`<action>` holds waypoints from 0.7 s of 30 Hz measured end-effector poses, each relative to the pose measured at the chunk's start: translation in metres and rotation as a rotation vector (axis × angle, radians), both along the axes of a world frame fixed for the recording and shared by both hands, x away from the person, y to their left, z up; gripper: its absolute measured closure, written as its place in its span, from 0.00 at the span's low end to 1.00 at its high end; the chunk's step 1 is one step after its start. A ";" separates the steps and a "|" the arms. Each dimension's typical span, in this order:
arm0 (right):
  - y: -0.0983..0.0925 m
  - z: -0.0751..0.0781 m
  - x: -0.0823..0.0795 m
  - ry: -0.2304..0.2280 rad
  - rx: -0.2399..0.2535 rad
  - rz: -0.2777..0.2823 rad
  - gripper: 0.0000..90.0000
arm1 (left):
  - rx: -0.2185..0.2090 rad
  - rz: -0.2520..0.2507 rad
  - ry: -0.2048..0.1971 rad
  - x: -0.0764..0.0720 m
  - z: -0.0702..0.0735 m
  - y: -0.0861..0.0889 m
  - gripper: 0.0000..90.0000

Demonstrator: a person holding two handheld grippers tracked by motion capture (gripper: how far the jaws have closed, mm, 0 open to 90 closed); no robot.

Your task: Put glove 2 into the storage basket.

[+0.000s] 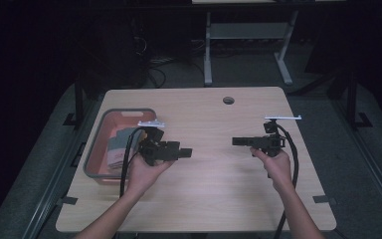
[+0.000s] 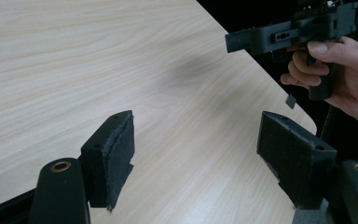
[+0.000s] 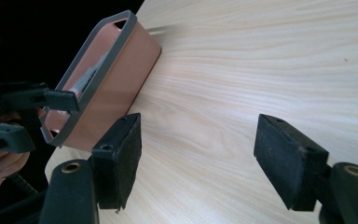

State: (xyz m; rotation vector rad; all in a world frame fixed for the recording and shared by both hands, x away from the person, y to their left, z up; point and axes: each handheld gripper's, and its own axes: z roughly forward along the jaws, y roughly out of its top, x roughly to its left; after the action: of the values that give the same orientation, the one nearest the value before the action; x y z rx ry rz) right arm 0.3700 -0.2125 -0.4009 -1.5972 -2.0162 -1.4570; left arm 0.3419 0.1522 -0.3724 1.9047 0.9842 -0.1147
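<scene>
- The left gripper point(image 1: 185, 152) hangs over the table point(image 1: 214, 199), just right of the bin point(image 1: 95, 167), pointing toward the table's middle.
- Its jaws stand spread wide in the left gripper view, with bare wood between the pads point(image 2: 121, 154) and nothing pinched.
- The right gripper point(image 1: 238, 141) is held over the table's right half, well apart from the left one, pointing back at it.
- Its jaws are likewise spread in the right gripper view, with bare tabletop between the pads point(image 3: 128, 158).
- The left hand point(image 1: 146, 169) grips its tool from below; the right hand point(image 1: 273, 162) does the same, thumb laid along the body in the left gripper view.
- The bin sits at the table's left edge; it is salmon-walled with a grey rim and a handle slot in its far end.
- Folded cloth point(image 1: 119, 147), grey and striped, lies inside the bin; how many pieces there are I cannot tell.
- A cable point(image 1: 125, 164) loops from the left gripper across the bin's near right corner.
- A round hole point(image 1: 228, 100) sits near the table's far edge.
</scene>
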 end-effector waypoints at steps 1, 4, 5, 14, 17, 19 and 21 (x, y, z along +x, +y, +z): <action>-0.002 -0.002 -0.001 0.000 0.000 -0.002 0.35 | 0.004 -0.003 0.000 -0.001 -0.001 -0.001 0.30; -0.005 -0.006 -0.004 0.007 -0.005 -0.004 0.35 | 0.005 -0.010 0.001 -0.005 -0.005 -0.004 0.30; -0.006 -0.007 -0.005 0.011 -0.006 -0.005 0.35 | 0.004 -0.014 0.003 -0.006 -0.007 -0.004 0.30; -0.017 -0.017 -0.012 0.031 -0.014 -0.018 0.35 | 0.000 -0.039 0.012 -0.015 -0.018 -0.008 0.30; -0.021 -0.021 -0.015 0.034 -0.020 -0.021 0.35 | -0.007 -0.041 0.015 -0.017 -0.022 -0.008 0.30; -0.024 -0.024 -0.017 0.042 -0.022 -0.024 0.35 | -0.013 -0.042 0.017 -0.019 -0.025 -0.009 0.30; -0.028 -0.026 -0.020 0.041 -0.022 -0.026 0.35 | -0.012 -0.046 0.017 -0.022 -0.028 -0.010 0.30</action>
State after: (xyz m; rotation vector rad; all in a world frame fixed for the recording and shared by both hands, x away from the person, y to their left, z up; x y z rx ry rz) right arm 0.3499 -0.2400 -0.4271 -1.6546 -2.0028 -1.4039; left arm 0.3200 0.1420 -0.4001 1.9186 0.9490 -0.1642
